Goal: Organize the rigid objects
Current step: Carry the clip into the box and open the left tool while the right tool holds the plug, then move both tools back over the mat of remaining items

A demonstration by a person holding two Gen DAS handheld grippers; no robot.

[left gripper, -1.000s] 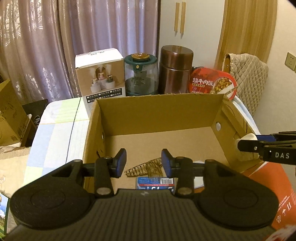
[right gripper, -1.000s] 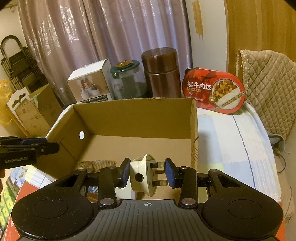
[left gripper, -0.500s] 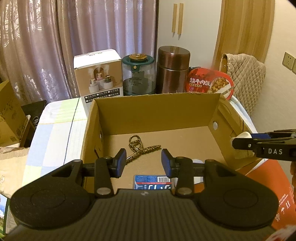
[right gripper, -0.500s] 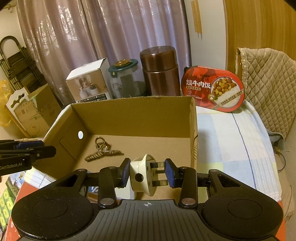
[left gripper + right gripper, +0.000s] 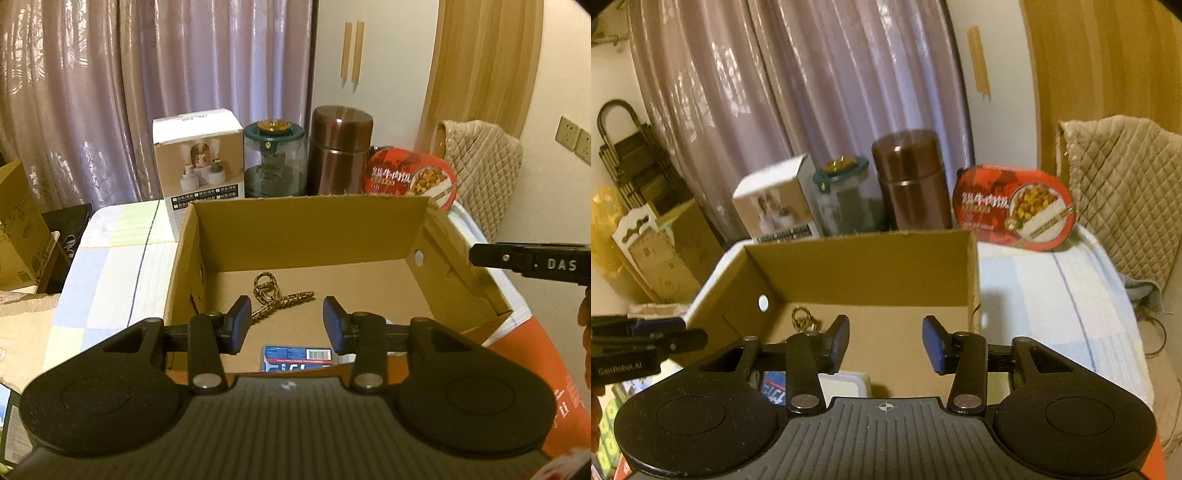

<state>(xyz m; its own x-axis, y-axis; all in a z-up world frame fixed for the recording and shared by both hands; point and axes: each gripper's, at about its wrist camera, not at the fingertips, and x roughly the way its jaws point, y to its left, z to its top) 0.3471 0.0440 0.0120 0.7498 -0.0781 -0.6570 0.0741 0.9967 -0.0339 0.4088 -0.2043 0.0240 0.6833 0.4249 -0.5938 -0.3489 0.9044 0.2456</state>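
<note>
An open cardboard box (image 5: 310, 221) stands on the table; it also shows in the right wrist view (image 5: 871, 262). Inside lie a patterned hair clip (image 5: 275, 297), a blue packet (image 5: 299, 356) and a white object (image 5: 842, 384) near the front wall. My left gripper (image 5: 283, 325) is open and empty above the box's front edge. My right gripper (image 5: 885, 343) is open and empty above the box's right front part. The white plug is not between its fingers and I cannot see it for certain.
Behind the box stand a white product box (image 5: 199, 151), a green-lidded jar (image 5: 275, 158), a brown canister (image 5: 341, 147) and a red meal bowl (image 5: 412, 181). A quilted chair (image 5: 1123, 192) is at the right. Cardboard boxes (image 5: 661, 254) stand at the left.
My right gripper has opened and let go of the white plug, which is gone from between its fingers. Both grippers have risen, so the box sits lower in view.
</note>
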